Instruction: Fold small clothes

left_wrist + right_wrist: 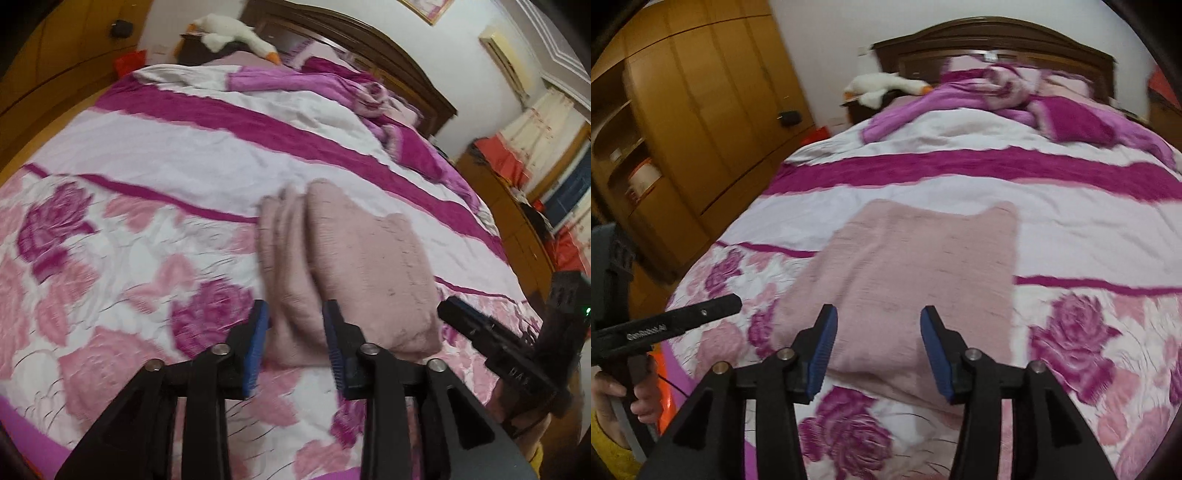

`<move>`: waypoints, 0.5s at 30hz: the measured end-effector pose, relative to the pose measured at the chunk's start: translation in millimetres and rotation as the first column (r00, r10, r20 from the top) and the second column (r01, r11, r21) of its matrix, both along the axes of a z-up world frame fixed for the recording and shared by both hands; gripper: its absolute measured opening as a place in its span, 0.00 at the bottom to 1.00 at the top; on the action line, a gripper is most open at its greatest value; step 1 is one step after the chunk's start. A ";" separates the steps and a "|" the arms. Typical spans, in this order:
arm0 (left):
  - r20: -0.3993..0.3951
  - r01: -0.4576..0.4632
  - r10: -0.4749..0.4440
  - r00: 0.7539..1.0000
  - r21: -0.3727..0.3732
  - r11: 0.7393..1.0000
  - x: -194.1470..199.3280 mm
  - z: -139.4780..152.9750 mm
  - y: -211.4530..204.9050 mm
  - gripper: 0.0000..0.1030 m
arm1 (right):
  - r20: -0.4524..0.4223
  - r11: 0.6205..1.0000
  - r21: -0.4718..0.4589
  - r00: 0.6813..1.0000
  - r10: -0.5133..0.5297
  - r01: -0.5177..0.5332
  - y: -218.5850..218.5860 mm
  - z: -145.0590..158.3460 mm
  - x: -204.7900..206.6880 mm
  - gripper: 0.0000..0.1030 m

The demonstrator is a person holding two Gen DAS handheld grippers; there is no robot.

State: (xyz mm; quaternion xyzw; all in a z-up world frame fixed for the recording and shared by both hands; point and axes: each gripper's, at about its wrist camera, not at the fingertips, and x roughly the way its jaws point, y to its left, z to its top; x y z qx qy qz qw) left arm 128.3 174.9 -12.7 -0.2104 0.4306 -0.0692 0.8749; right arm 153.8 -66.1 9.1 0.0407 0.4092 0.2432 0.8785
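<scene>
A pale pink knitted garment [905,280] lies folded flat on the bed's flowered quilt [1089,350]. In the left wrist view the garment [354,266] looks bunched, with a fold down its near part. My left gripper [297,321] is open just before the garment's near edge, with a fold of cloth showing between its blue pads and no grip on it. My right gripper [879,325] is open and empty above the garment's near edge. The right gripper's side shows at the right of the left wrist view [491,332]; the left gripper's side shows at the left of the right wrist view [665,321].
The bed has a pink, white and magenta quilt [147,155], a crumpled purple blanket [1015,96] and a white plush goose [882,86] by the dark headboard [997,40]. A wooden wardrobe [683,110] stands to the left of the bed.
</scene>
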 end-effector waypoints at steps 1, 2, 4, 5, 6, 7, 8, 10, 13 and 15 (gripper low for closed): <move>0.003 0.019 -0.019 1.000 -0.005 1.000 7.5 -0.6 -6.6 0.13 | -0.007 1.000 0.008 1.000 -0.021 0.021 -6.1 -2.0 0.7 0.49; 0.004 0.032 -0.032 0.999 -0.009 0.999 13.1 -1.6 -10.5 0.14 | -0.018 0.999 0.021 0.999 -0.040 0.040 -12.8 -4.5 1.3 0.49; 0.009 0.056 -0.056 0.998 -0.006 0.998 27.4 -4.5 -19.4 0.14 | -0.039 0.996 0.052 0.997 -0.070 0.072 -24.4 -10.2 2.9 0.49; 0.019 0.062 -0.062 0.998 0.007 0.998 35.1 -5.7 -23.8 0.14 | -0.042 0.995 0.059 0.996 -0.077 0.079 -27.2 -12.0 3.0 0.49; 0.029 0.062 -0.063 0.998 0.024 0.998 41.0 -6.6 -27.1 0.15 | -0.047 0.994 0.068 0.995 -0.087 0.090 -31.7 -14.8 3.5 0.49; 0.038 0.063 -0.064 0.997 0.042 0.997 47.9 -7.9 -30.0 0.16 | -0.048 0.992 0.073 0.994 -0.095 0.098 -34.1 -17.6 3.6 0.49; 0.046 0.064 -0.067 0.997 0.059 0.996 54.9 -9.7 -32.6 0.18 | -0.048 0.991 0.078 0.994 -0.101 0.105 -35.8 -19.6 3.3 0.49; 0.044 0.066 -0.069 0.997 0.075 0.995 66.6 -14.1 -35.4 0.20 | -0.052 0.989 0.089 0.992 -0.111 0.116 -39.9 -24.7 4.3 0.49; 0.038 0.077 -0.079 0.996 0.055 0.995 80.8 -21.8 -36.9 0.23 | -0.058 0.987 0.100 0.991 -0.119 0.125 -43.2 -32.2 6.6 0.49; 0.029 0.091 -0.092 0.995 0.054 0.994 86.9 -26.7 -37.7 0.23 | -0.061 0.986 0.107 0.990 -0.125 0.131 -45.3 -36.0 7.3 0.50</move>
